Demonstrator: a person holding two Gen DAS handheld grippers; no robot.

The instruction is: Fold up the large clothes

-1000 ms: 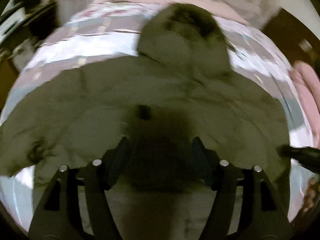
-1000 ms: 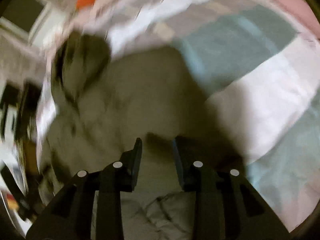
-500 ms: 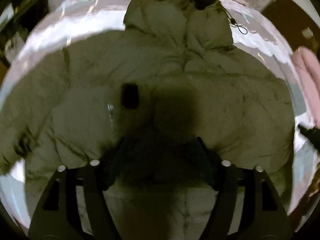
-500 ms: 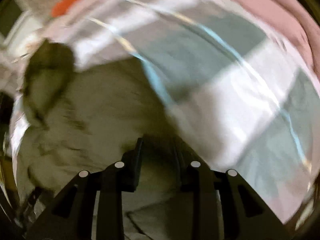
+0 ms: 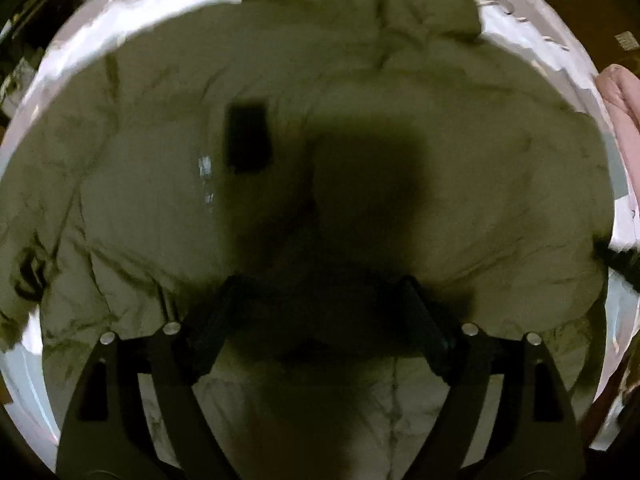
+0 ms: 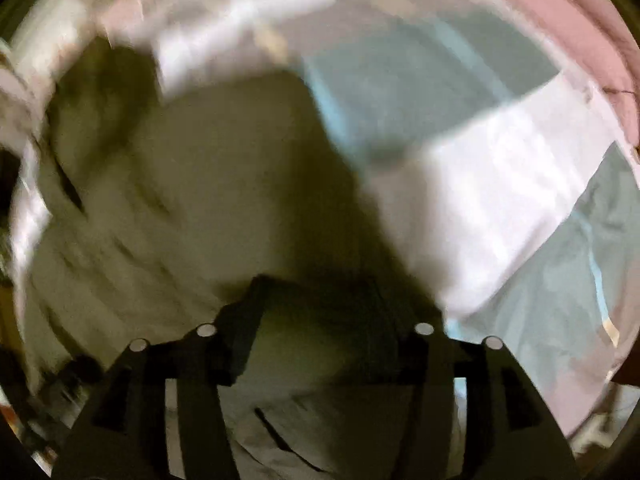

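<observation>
Clearly the olive puffer jacket [image 5: 400, 92] is a bulky, soft thing: thick with padding, springy, its shell probably a bit slick. It lies spread across the patchwork bedspread [image 6: 500, 184], hood [image 5: 360, 0] at the far end. The left gripper [image 5: 320, 300] hovers over the middle of the jacket, jaws wide apart and holding nothing. The right gripper [image 6: 316, 300] is at the jacket's edge, also spread wide and empty. I'd pinch a hem or sleeve cuff, where the padding thins; a fat panel would likely squirm free.
</observation>
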